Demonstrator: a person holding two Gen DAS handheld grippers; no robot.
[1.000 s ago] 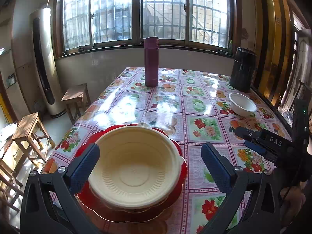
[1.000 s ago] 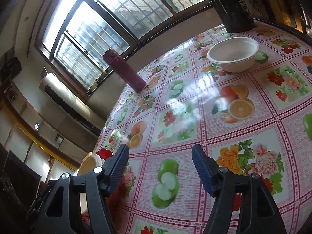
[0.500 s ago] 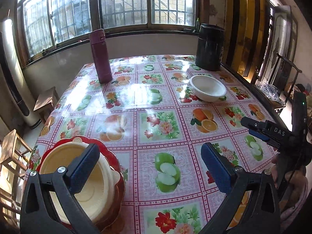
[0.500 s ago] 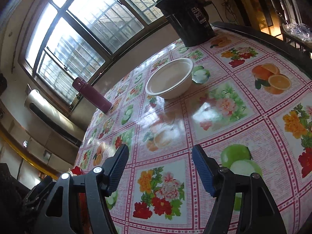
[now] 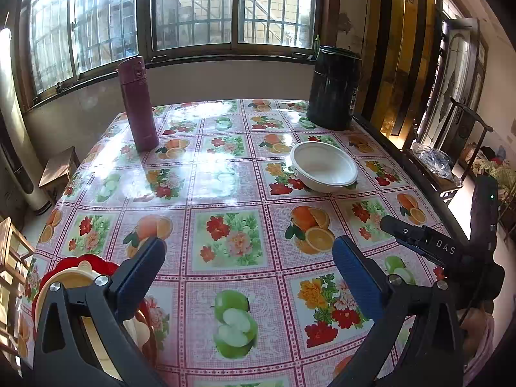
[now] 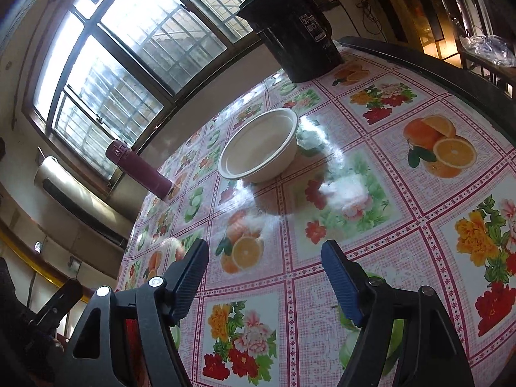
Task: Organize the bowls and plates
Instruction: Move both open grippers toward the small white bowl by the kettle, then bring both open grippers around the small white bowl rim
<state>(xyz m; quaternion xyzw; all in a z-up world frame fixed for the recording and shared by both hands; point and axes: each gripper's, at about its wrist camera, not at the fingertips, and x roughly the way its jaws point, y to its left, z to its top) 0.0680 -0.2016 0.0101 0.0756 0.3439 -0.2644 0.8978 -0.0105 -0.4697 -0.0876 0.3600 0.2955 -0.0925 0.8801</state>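
A white bowl (image 5: 324,166) sits upright on the flowered tablecloth at the far right; it also shows in the right wrist view (image 6: 259,146). A cream bowl (image 5: 69,279) rests on a red plate (image 5: 72,262) at the near left, partly hidden behind my left gripper's finger. My left gripper (image 5: 248,277) is open and empty above the table's near middle. My right gripper (image 6: 264,279) is open and empty, short of the white bowl; its body shows in the left wrist view (image 5: 451,251).
A maroon flask (image 5: 137,103) stands at the far left and a black pot (image 5: 333,88) at the far right corner. Wooden stools (image 5: 59,169) stand left of the table. A dark chair with a plastic bag (image 5: 433,159) stands to the right.
Both grippers have swung right, away from the red plate and cream bowl and toward the white bowl, which is now nearer and more central in the right wrist view. Both stay open.
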